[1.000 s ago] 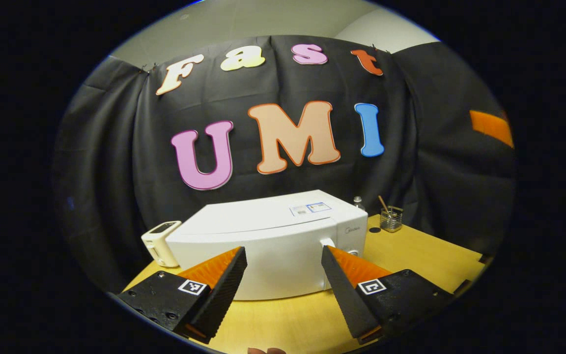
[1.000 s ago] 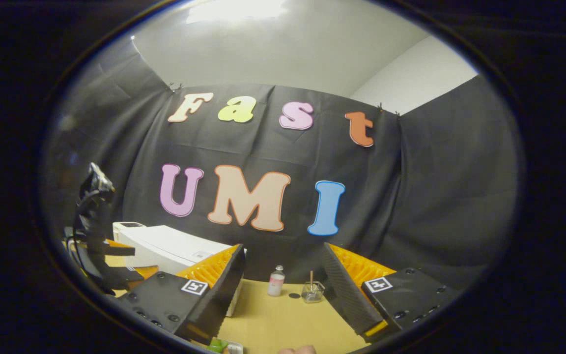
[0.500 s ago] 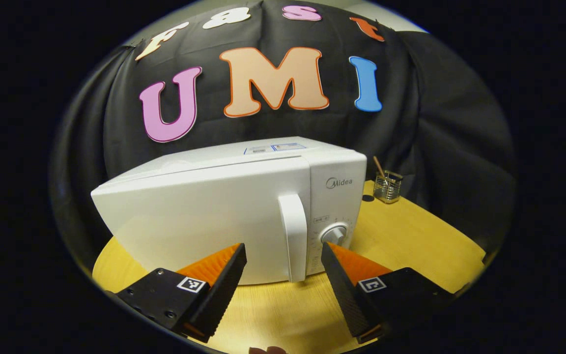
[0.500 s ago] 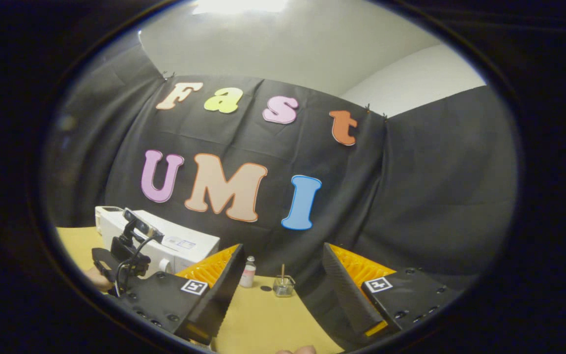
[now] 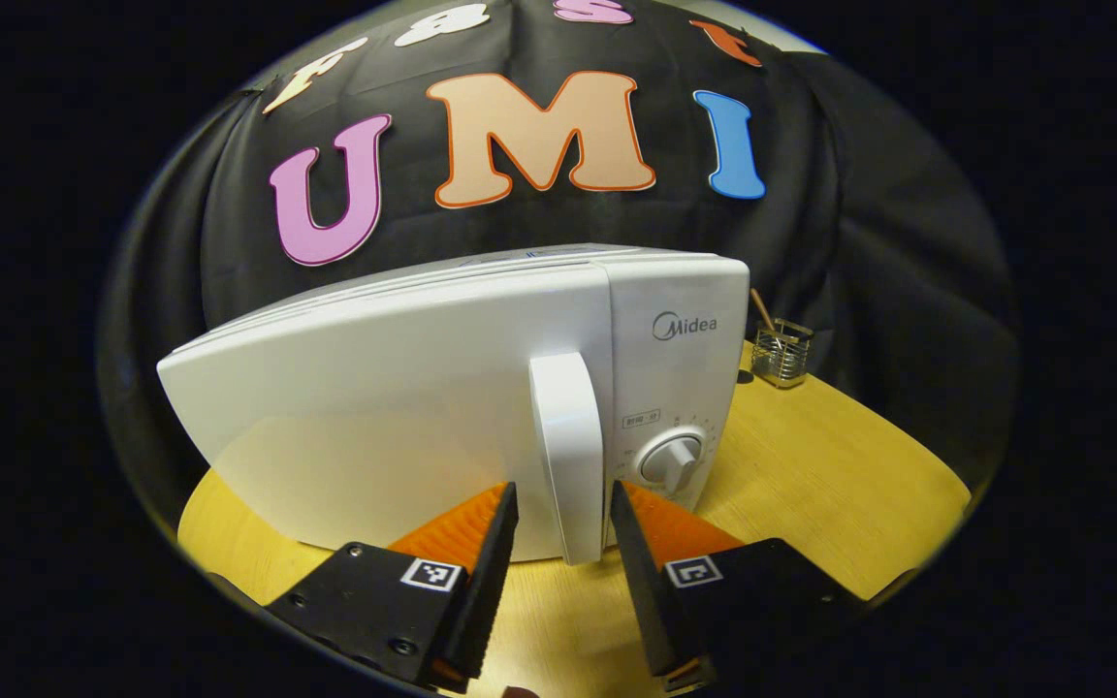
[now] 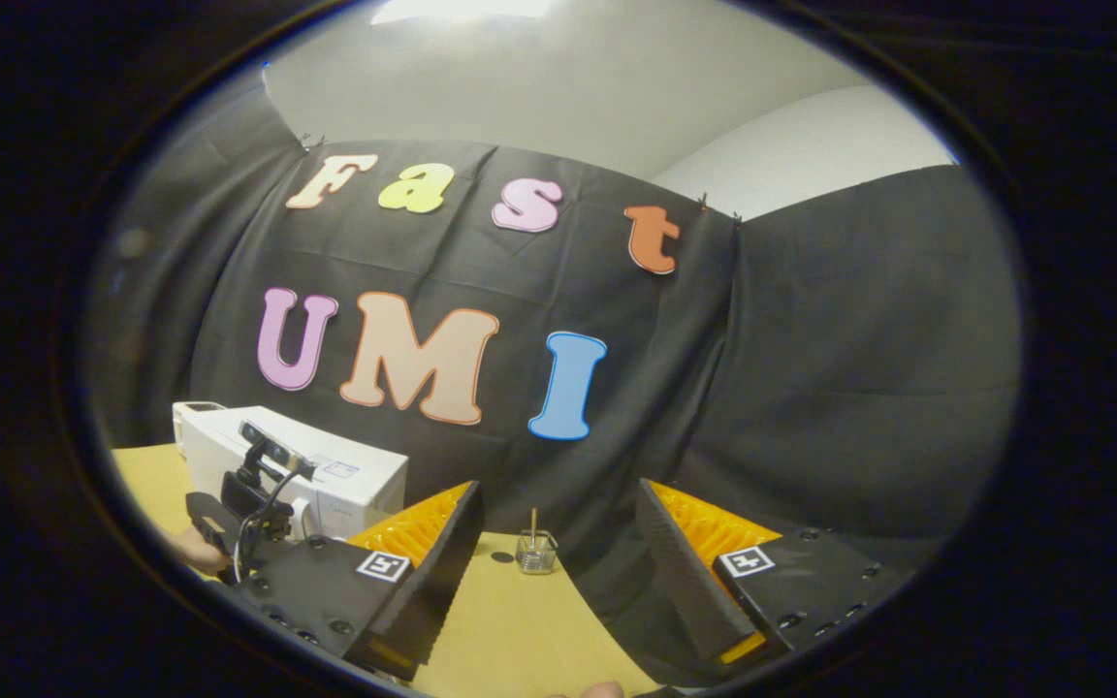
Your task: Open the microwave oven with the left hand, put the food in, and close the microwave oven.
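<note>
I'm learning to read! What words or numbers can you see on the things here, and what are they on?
"Midea": on the microwave oven, top of its control panel, left gripper view.
Small plate above the dial: too small to read.
Marks around the dial: too small to read.
Stickers on the oven's top, right gripper view: blurred.
Square black-and-white codes on the left gripper and right gripper: patterns, not words.

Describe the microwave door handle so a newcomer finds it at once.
The white microwave oven stands on the wooden table. Its door handle is a tall upright bar at the door's right edge, beside the round dial.
</note>
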A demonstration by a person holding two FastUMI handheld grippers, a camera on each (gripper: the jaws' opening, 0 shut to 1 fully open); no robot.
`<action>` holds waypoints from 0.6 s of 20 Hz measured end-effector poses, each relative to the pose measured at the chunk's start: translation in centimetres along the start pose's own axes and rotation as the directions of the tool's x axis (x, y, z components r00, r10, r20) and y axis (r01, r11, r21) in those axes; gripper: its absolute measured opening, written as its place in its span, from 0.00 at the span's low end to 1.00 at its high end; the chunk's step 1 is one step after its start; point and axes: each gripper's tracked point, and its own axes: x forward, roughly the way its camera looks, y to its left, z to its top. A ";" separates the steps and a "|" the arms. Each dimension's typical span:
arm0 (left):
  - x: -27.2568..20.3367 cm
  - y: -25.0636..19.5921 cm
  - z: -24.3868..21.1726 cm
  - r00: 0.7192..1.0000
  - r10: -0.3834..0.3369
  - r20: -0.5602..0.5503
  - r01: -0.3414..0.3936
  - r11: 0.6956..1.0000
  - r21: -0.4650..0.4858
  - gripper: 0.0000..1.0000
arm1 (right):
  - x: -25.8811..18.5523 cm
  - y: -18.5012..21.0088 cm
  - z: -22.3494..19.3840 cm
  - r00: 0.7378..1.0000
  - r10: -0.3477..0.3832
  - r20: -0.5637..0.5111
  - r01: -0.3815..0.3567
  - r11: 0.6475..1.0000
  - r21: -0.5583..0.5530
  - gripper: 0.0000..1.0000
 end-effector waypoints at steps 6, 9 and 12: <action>0.2 -0.7 0.0 0.999 -0.038 0.003 0.038 0.997 -0.074 0.25 | 0.5 0.8 0.0 1.000 0.024 -0.001 -0.024 1.000 0.001 0.94; 0.2 -0.8 -0.3 0.997 -0.071 -0.025 0.069 0.993 -0.096 0.16 | 0.5 1.1 -0.3 0.999 0.035 0.001 -0.035 0.999 -0.005 0.94; -0.3 -0.7 0.0 0.997 -0.067 -0.024 0.064 0.992 -0.112 0.10 | 0.4 1.4 -0.5 0.999 0.044 -0.010 -0.044 0.999 0.005 0.95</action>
